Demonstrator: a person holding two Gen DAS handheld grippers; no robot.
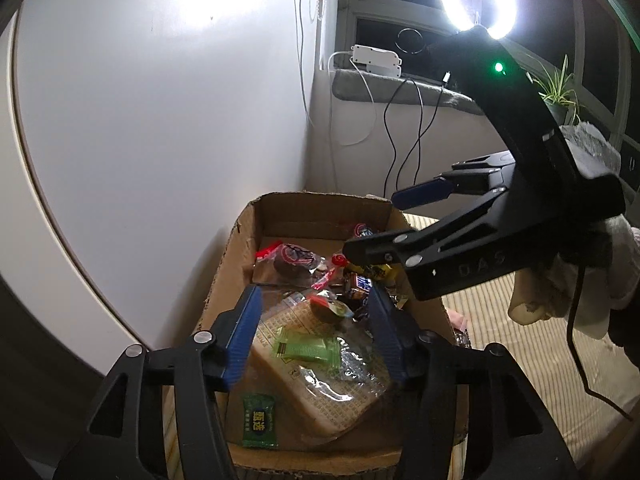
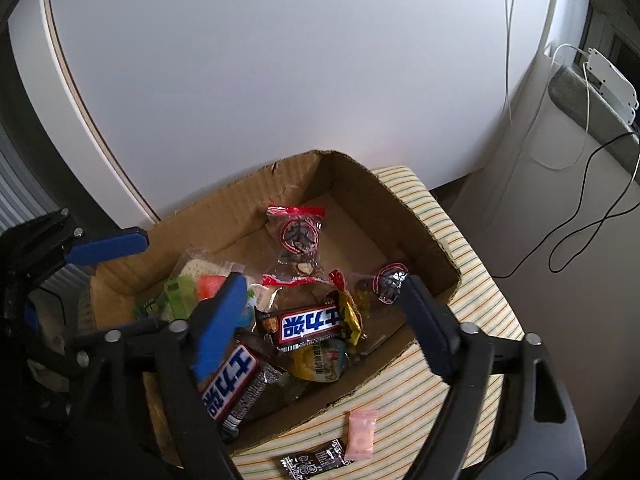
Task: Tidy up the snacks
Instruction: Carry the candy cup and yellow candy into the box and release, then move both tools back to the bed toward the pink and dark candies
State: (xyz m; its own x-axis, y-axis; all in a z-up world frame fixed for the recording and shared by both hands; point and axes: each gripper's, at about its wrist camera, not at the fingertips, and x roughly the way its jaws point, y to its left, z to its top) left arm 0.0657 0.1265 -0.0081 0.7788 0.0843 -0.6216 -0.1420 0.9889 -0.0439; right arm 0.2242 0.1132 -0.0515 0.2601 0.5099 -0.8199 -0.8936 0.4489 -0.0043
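Note:
An open cardboard box [image 1: 240, 264] [image 2: 360, 184] holds several wrapped snacks. In the left wrist view my left gripper [image 1: 316, 336] is open and empty above a large clear cracker pack [image 1: 320, 392] with a light green packet [image 1: 308, 348] on it. My right gripper [image 2: 320, 320] is open and empty above two Snickers bars [image 2: 308, 326] and a yellow jelly cup [image 2: 320, 364]. It also shows in the left wrist view [image 1: 376, 224], hovering over the box's far right. A pink packet [image 2: 362, 434] and a black packet [image 2: 314, 460] lie outside the box on the striped surface.
The box sits on a striped cushion [image 2: 472, 264] against a white wall [image 1: 160, 120]. A ring light [image 1: 478, 2], a windowsill with a white power adapter [image 1: 376, 58], hanging cables [image 1: 400, 128] and a potted plant [image 1: 558, 92] stand at the right.

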